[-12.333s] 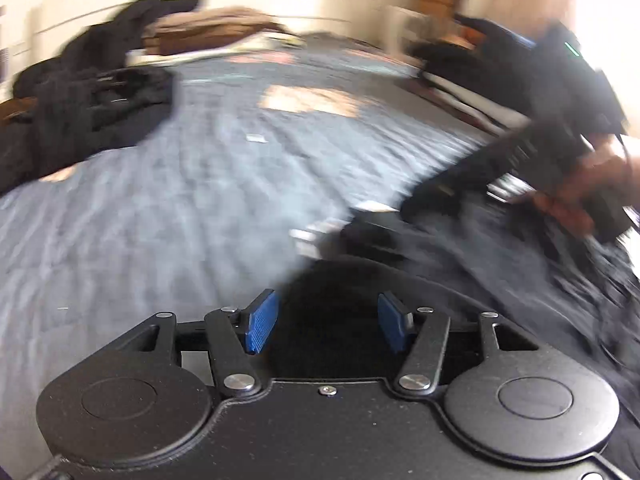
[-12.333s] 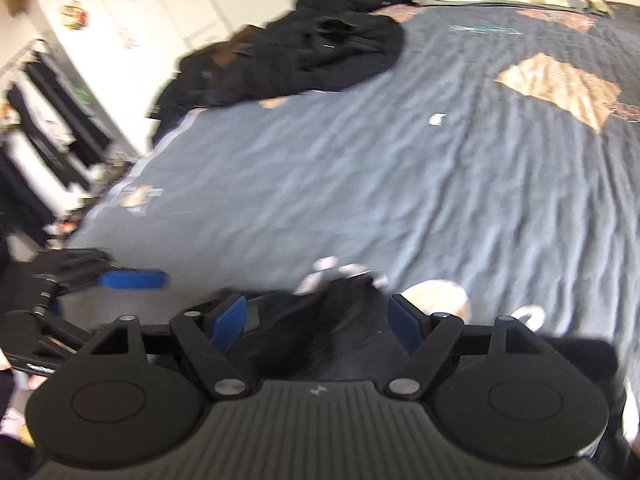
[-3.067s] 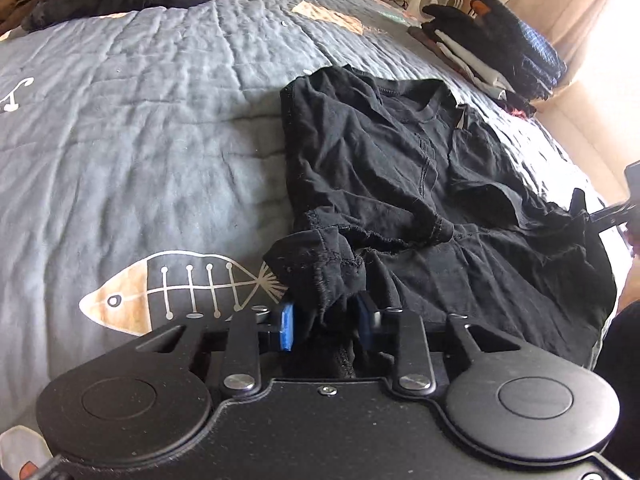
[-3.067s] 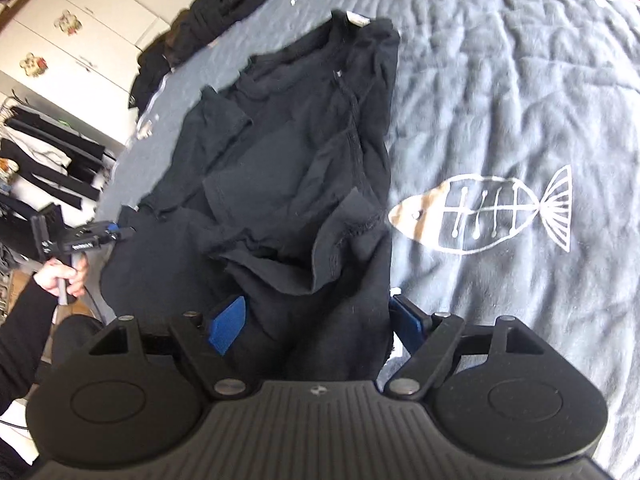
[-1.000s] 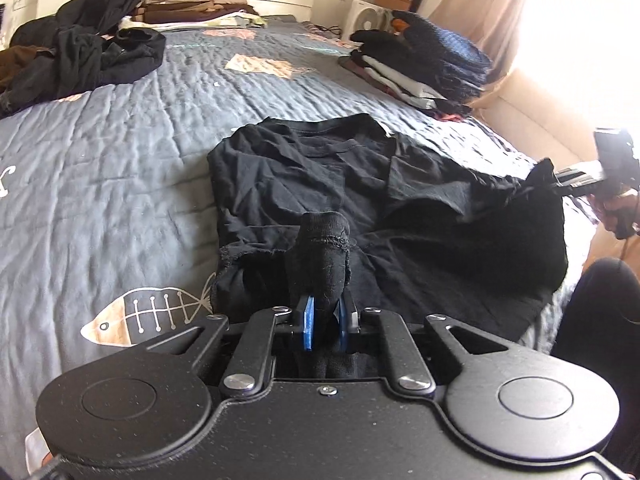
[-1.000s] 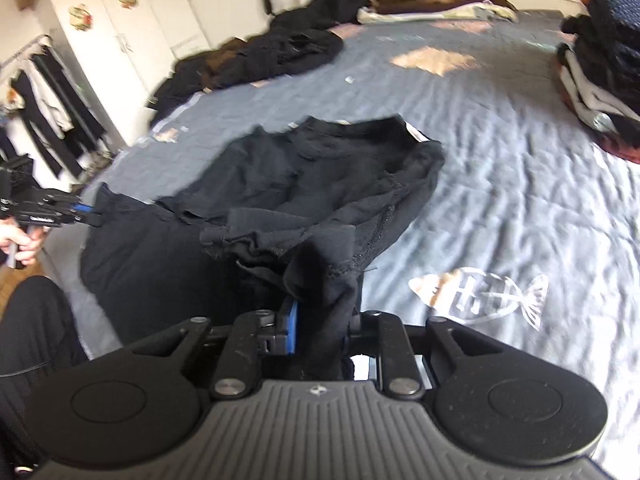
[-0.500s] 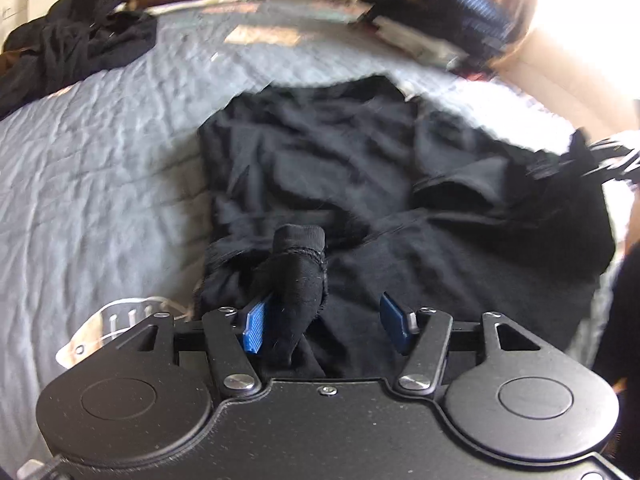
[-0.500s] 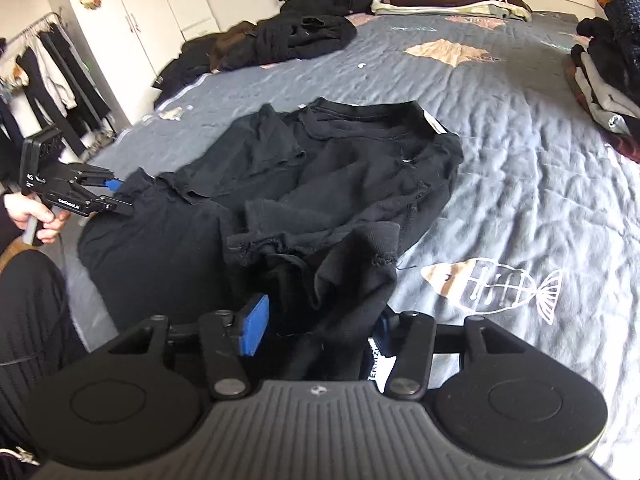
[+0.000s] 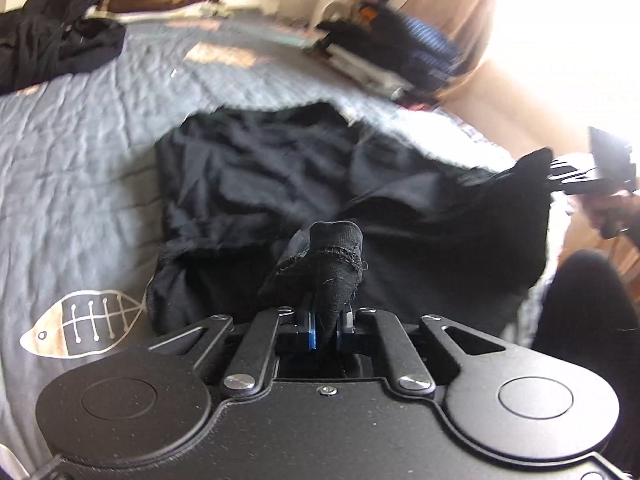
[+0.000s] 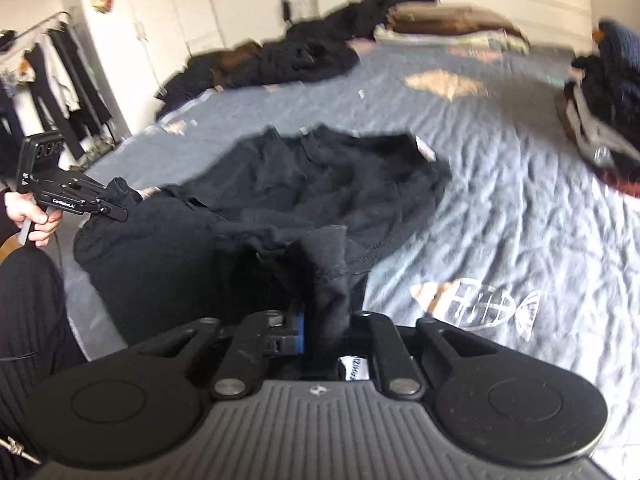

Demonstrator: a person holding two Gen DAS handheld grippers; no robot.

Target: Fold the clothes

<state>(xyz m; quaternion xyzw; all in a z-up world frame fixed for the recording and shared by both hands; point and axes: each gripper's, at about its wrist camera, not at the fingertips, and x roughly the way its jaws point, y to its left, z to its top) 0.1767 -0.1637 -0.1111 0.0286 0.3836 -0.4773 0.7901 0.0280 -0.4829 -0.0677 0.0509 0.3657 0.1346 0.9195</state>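
While both views are smeared by blur, the black T-shirt (image 9: 288,184) reads plainly enough: it lies crumpled on the grey quilt (image 9: 80,148), hem end nearest the person and neckline farthest, so its long axis runs straight away from the cameras toward the head of the bed.

Nearest in the left wrist view, the left gripper (image 9: 325,330) has just been closing and now has its blue pads pressed tight on a bunched fold of the shirt's near hem, which pokes up between them like a knuckle. In the right wrist view the right gripper (image 10: 320,330) has likewise just been closing, and its jaws pinch a hanging wad of the same hem at the other near corner; only the left blue pad shows, the other being hidden by cloth. Both tools tilt downward toward the bed, side by side.

Seen from the right, a hand (image 10: 30,216) grips the left tool's handle at the bed's edge, above a dark-trousered leg (image 10: 28,320). A fish print (image 10: 476,306) sits on the quilt just beside the shirt. Farther off lie a heap of dark clothes (image 10: 288,60), a folded stack (image 10: 600,120) at the right edge, and a clothes rail (image 10: 52,76) by the wall.
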